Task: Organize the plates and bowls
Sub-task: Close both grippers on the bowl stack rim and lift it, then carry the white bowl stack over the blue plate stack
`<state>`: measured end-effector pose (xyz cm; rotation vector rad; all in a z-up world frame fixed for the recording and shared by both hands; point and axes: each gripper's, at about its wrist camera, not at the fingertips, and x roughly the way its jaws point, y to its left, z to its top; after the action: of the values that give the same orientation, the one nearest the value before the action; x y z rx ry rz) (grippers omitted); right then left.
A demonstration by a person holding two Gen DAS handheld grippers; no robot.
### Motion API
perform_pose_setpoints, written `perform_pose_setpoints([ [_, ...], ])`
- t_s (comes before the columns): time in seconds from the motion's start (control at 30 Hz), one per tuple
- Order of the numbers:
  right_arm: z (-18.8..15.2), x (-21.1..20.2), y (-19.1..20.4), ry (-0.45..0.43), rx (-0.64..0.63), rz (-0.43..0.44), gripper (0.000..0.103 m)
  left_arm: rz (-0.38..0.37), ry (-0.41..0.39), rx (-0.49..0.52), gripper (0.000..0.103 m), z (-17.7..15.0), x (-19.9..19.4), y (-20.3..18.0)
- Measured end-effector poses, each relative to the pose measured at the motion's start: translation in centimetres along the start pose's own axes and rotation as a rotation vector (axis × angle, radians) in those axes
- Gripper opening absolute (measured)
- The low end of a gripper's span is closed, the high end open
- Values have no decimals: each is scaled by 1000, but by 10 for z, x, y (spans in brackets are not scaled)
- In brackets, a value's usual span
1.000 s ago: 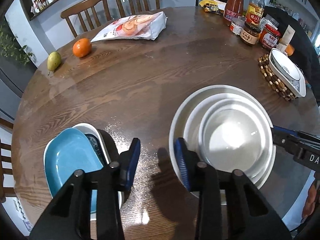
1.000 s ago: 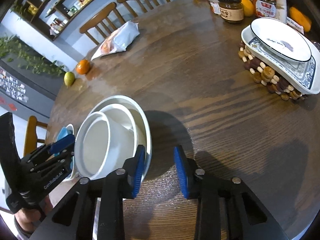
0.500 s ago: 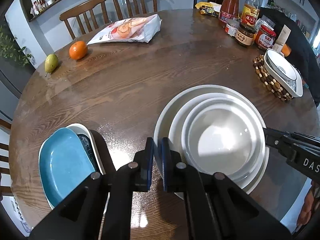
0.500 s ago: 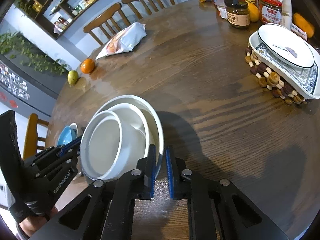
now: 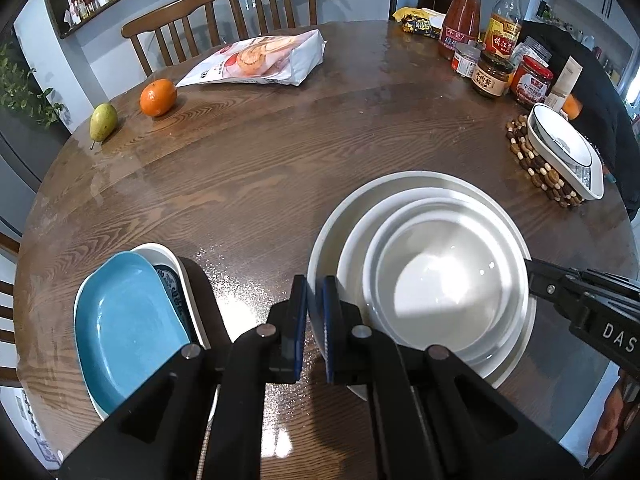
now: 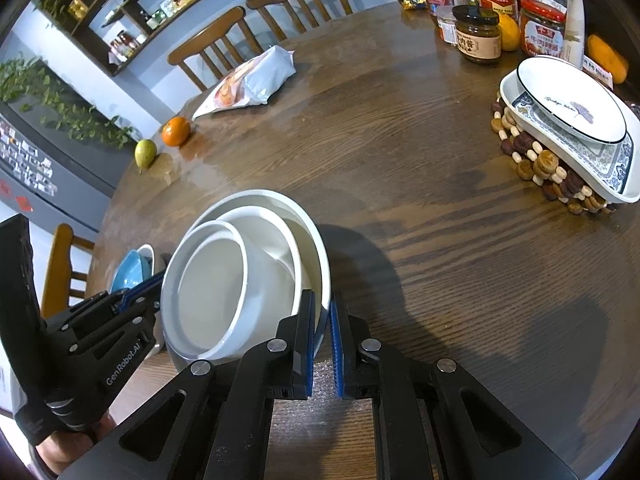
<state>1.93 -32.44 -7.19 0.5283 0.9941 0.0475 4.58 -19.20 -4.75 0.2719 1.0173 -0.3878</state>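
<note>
Left gripper [image 5: 315, 312] clamped on rim of largest white plate [image 5: 328, 240] at stack's 9 o'clock edge; blue pads either side of the thin rim, touching it. Right gripper [image 6: 322, 328] clamped on same plate's rim [image 6: 316, 240] at the opposite edge, seen low in right wrist view at roughly 6 o'clock. White stack [image 5: 424, 276] sat on round wooden table [image 5: 280, 168], toward its 5 o'clock sector in left wrist view: three nested round pieces, wide shallow plate lowest, two deeper bowls inside. Glazed ceramic, smooth and glossy, bright glare spot in the innermost bowl [image 5: 448, 284]. Table dark brown, strong grain, wet-looking sheen near the grippers. Second stack at 8 o'clock: blue oblong dish [image 5: 124, 320] atop a white patterned dish [image 5: 172, 280], just beside left gripper, apart from white stack. Third stack at 3 o'clock: white black-rimmed bowl [image 6: 572, 100] in a blue-patterned dish [image 6: 616, 160] on a beaded wooden trivet [image 6: 536, 164]. Orange [image 5: 158, 97] and pear [image 5: 103, 122] at 10 o'clock, well apart.
</note>
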Motion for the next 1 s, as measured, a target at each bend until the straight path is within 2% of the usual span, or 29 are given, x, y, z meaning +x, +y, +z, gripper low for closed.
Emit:
perform_pose_setpoints([
  [1.0,0,-15,12,-33,-18,10,11,7,-39,-26,3,-1,-16,5],
])
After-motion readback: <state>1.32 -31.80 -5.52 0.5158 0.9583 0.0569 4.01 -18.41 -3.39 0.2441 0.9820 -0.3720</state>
